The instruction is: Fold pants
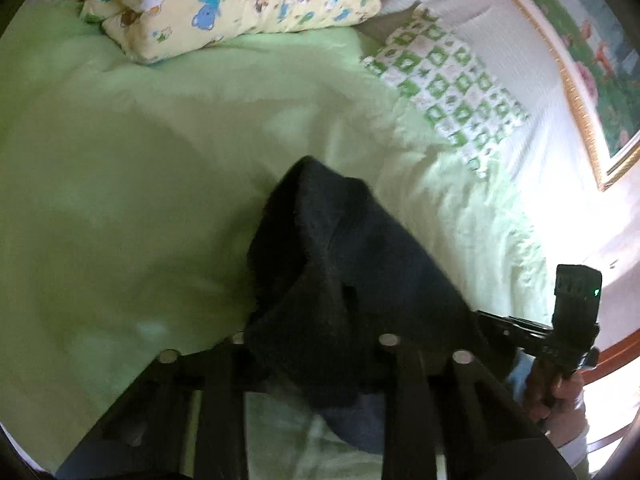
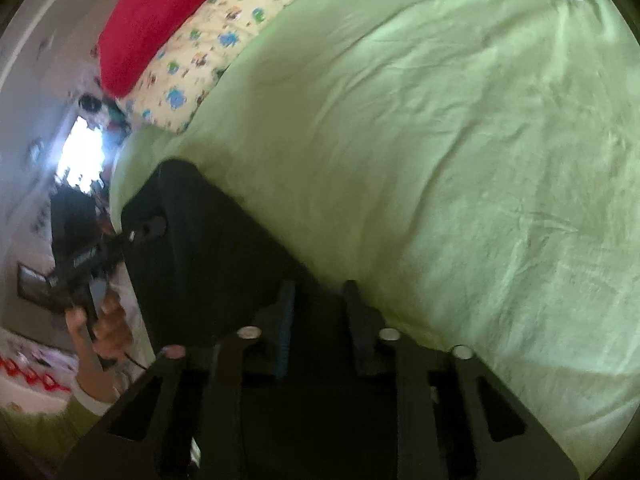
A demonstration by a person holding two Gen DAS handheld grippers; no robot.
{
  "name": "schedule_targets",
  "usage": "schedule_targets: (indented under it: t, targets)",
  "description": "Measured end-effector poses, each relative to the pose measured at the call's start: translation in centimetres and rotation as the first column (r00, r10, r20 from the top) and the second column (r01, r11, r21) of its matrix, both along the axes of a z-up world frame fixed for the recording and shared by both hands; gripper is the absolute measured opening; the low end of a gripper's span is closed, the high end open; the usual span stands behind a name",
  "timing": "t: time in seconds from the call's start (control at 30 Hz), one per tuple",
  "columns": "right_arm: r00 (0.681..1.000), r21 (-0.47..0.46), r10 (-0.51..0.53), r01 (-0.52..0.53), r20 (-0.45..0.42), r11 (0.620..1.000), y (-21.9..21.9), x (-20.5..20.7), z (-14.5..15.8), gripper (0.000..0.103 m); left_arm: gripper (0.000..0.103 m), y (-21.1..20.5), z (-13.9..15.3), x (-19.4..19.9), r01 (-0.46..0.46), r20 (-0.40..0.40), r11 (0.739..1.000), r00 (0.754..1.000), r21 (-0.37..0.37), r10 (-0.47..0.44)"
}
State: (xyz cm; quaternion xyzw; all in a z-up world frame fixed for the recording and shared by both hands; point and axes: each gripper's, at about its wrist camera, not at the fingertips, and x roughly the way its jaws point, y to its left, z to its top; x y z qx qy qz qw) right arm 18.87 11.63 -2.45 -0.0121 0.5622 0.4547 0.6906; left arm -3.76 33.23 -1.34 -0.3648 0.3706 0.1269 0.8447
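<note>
Dark navy pants (image 1: 340, 264) are bunched over my left gripper (image 1: 316, 344) and hide its fingertips; the cloth hangs from it above the green bed sheet (image 1: 120, 200). In the right wrist view the pants (image 2: 208, 248) stretch from my right gripper (image 2: 320, 312) toward the left gripper body (image 2: 92, 264). The right fingers (image 2: 286, 320) are close together with dark cloth between them. The right gripper body and the hand holding it show in the left wrist view (image 1: 568, 320).
A yellow cartoon-print pillow (image 1: 224, 4) and a green-and-white checked pillow (image 1: 452, 92) lie at the head of the bed. A red pillow (image 2: 160, 12) lies beside the yellow one. A gold-framed picture (image 1: 592, 80) hangs on the wall at right.
</note>
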Motion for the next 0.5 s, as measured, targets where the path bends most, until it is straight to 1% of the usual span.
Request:
schedule_targets:
  t: [0.03,0.07,0.13,0.17,0.23,0.27,0.33,0.37,0.4,0.43,0.47,0.5]
  targets:
    - [0.999,0.006,-0.007,0.007,0.044,1.000,-0.1,-0.4,0.9,0.013,0.022,-0.2,0.7,-0.5,-0.005,0.021,1.000,1.000,0.009,0.005]
    - [0.996,0.015,-0.016,0.015,0.089,1.000,-0.1,-0.6,1.8,0.012,0.022,-0.7,2.0,-1.4,-0.010,0.044,0.999,0.999,0.039,0.008]
    - [0.977,0.032,-0.037,0.031,0.212,0.999,0.0,-1.4,4.1,0.009,0.022,-1.3,3.7,-2.5,-0.015,0.083,0.996,0.996,0.090,0.008]
    - [0.967,0.030,-0.047,0.041,0.249,0.999,0.2,-1.6,4.7,0.009,0.022,-1.6,4.5,-3.1,-0.017,0.102,0.993,0.995,0.117,0.005]
    - [0.943,0.023,-0.056,0.052,0.327,0.998,1.1,-2.1,5.4,0.007,0.022,-1.6,5.0,-3.4,-0.018,0.082,0.984,0.997,0.178,0.003]
    - [0.934,0.020,-0.056,0.052,0.353,0.998,1.8,-2.2,5.3,0.007,0.022,-1.4,4.7,-3.0,-0.015,0.049,0.973,0.999,0.230,0.004]
    - [0.928,0.002,-0.058,0.061,0.368,0.998,3.2,-2.2,4.0,0.007,0.023,-1.0,3.7,-2.0,-0.001,0.008,0.967,1.000,0.254,-0.001]
    - [0.929,-0.009,-0.065,0.074,0.364,0.997,3.9,-2.1,2.9,0.007,0.025,-0.4,2.5,-1.1,0.014,-0.032,0.968,0.999,0.249,-0.006]
    - [0.933,-0.025,-0.076,0.090,0.351,0.996,4.3,-1.8,1.7,0.008,0.031,0.0,1.8,-1.0,0.018,-0.059,0.969,0.998,0.247,-0.004]
    - [0.938,-0.036,-0.086,0.104,0.336,0.994,4.3,-1.6,0.9,0.016,0.035,0.3,1.3,-0.7,0.019,-0.092,0.968,0.996,0.250,0.004]
    - [0.940,-0.038,-0.117,0.136,0.322,0.990,4.1,-1.4,0.4,0.020,0.045,0.5,1.2,-0.7,0.012,-0.105,0.967,0.994,0.254,0.016]
    - [0.942,-0.008,-0.155,0.165,0.299,0.986,3.4,-1.5,0.5,0.025,0.053,0.6,1.7,-1.3,-0.015,-0.094,0.962,0.995,0.272,0.042]
